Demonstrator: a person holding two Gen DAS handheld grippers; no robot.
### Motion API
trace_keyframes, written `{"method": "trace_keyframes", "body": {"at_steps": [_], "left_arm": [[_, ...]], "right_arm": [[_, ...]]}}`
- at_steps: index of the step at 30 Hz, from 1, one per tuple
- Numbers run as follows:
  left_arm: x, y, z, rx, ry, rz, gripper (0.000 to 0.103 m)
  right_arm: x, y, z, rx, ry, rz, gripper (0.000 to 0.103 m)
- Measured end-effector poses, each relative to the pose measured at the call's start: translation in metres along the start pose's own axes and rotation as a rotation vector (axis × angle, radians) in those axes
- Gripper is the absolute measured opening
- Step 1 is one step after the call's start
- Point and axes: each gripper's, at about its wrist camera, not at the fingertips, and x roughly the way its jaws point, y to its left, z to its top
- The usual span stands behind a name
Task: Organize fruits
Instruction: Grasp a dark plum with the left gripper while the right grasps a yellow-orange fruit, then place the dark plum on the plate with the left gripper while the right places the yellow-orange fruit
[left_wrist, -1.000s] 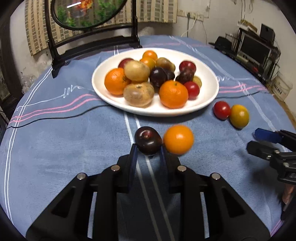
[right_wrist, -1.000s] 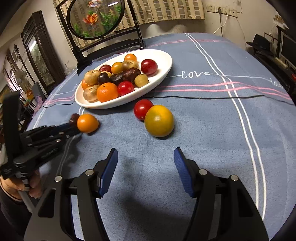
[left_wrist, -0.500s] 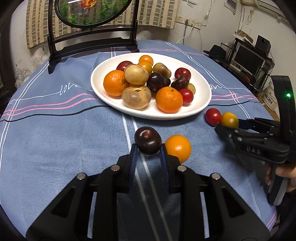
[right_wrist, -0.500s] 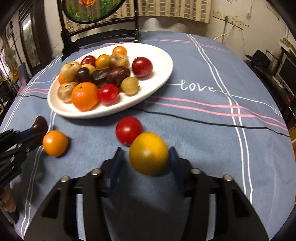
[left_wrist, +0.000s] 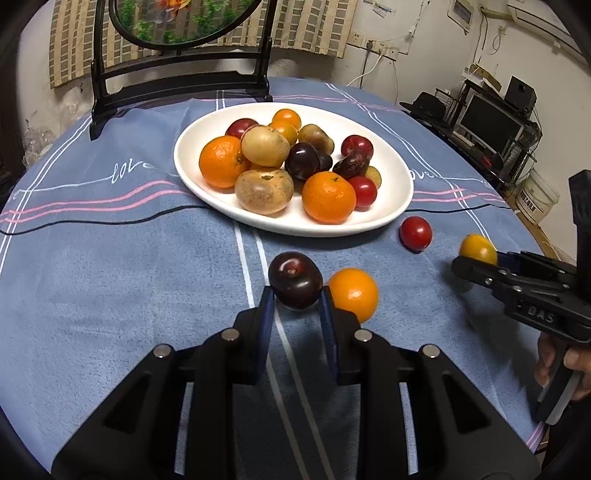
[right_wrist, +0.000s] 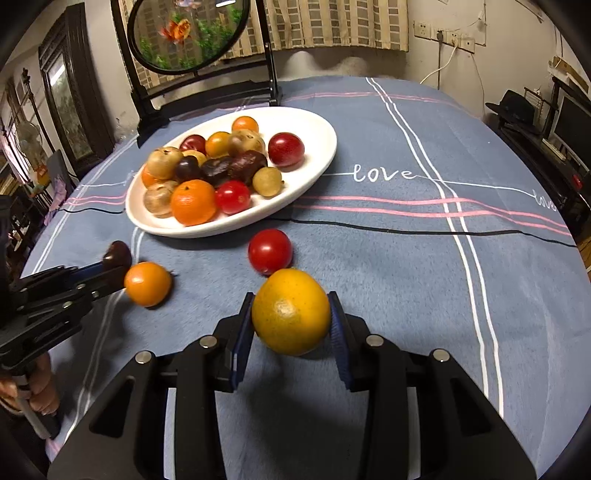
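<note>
My left gripper (left_wrist: 295, 301) is shut on a dark plum (left_wrist: 295, 278) and holds it just above the cloth. It also shows in the right wrist view (right_wrist: 117, 254). My right gripper (right_wrist: 291, 317) is shut on a yellow-orange citrus (right_wrist: 291, 310), lifted a little off the cloth; the citrus also shows in the left wrist view (left_wrist: 477, 249). A small orange (left_wrist: 353, 293) lies on the cloth beside the left gripper. A red tomato (right_wrist: 270, 251) lies in front of the white plate (left_wrist: 391, 206), which holds several fruits.
A round fish-tank screen on a black stand (right_wrist: 207, 92) stands behind the plate. The table is covered by a blue cloth (right_wrist: 406, 258) with white and pink stripes. Shelves and a monitor (left_wrist: 487, 122) stand off the table's right side.
My right gripper moved forward, closed on the yellow-orange citrus and raised it slightly. My left gripper stays shut on the plum and has lifted and pulled back a little.
</note>
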Motion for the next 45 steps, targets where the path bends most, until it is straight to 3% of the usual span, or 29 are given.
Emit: {"method": "trace_keyframes", "body": {"at_steps": [11,19,28,37,38,39,41,45], "left_arm": [[-0.037,-0.026,0.024,0.086,-0.080,0.009,0.025],[-0.042,-0.027,0.081,0.109,-0.127,0.057,0.025],[0.010,-0.005,0.139,-0.013,-0.087,0.134,0.025],[0.058,0.003,0.153,-0.040,-0.009,0.149,0.027],[0.062,0.005,0.153,-0.055,-0.002,0.150,0.034],[0.063,0.007,0.152,-0.064,-0.004,0.154,0.049],[0.063,0.007,0.151,-0.064,-0.017,0.193,0.061],[0.049,0.005,0.146,-0.058,-0.041,0.208,0.073]], "right_arm": [[-0.040,0.006,0.017,-0.037,-0.106,0.057,0.039],[-0.042,0.028,0.053,-0.113,-0.181,0.084,0.039],[0.018,0.046,0.114,-0.163,-0.173,0.067,0.039],[0.079,0.042,0.132,-0.135,-0.102,0.055,0.039],[0.084,0.041,0.133,-0.128,-0.092,0.052,0.039],[0.089,0.040,0.133,-0.113,-0.071,0.040,0.040],[0.090,0.038,0.132,-0.090,-0.075,0.030,0.045],[0.075,0.034,0.125,-0.080,-0.110,0.031,0.051]]}}
